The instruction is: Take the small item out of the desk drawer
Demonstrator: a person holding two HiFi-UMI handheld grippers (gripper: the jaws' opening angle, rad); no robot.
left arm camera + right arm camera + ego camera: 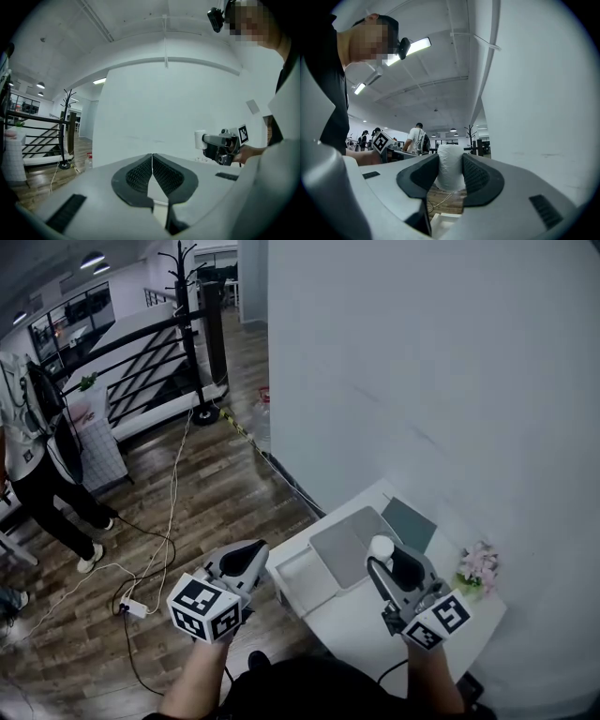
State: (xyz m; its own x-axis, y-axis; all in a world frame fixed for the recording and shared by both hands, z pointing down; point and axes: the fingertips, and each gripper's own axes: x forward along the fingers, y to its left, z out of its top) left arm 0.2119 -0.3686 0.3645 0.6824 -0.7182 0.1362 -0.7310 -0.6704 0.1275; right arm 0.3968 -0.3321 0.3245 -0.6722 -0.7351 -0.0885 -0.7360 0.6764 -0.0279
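My right gripper [382, 554] is shut on a small white cylinder [450, 167], held between both pads and lifted above the white desk [375, 620]. The same white item [381, 547] shows at the jaw tips in the head view and, from the side, the cylinder [200, 139] appears in the left gripper view. The white desk drawer [302, 576] stands pulled out at the desk's left side. My left gripper [246, 561] hovers left of the drawer, above the floor, shut and empty [152, 174].
A grey laptop [352, 542] and a dark pad [409, 522] lie on the desk; pink flowers [478, 568] stand at its right edge. A white wall rises behind. Cables and a power strip [132, 607] lie on the wood floor; a person [37, 474] stands far left.
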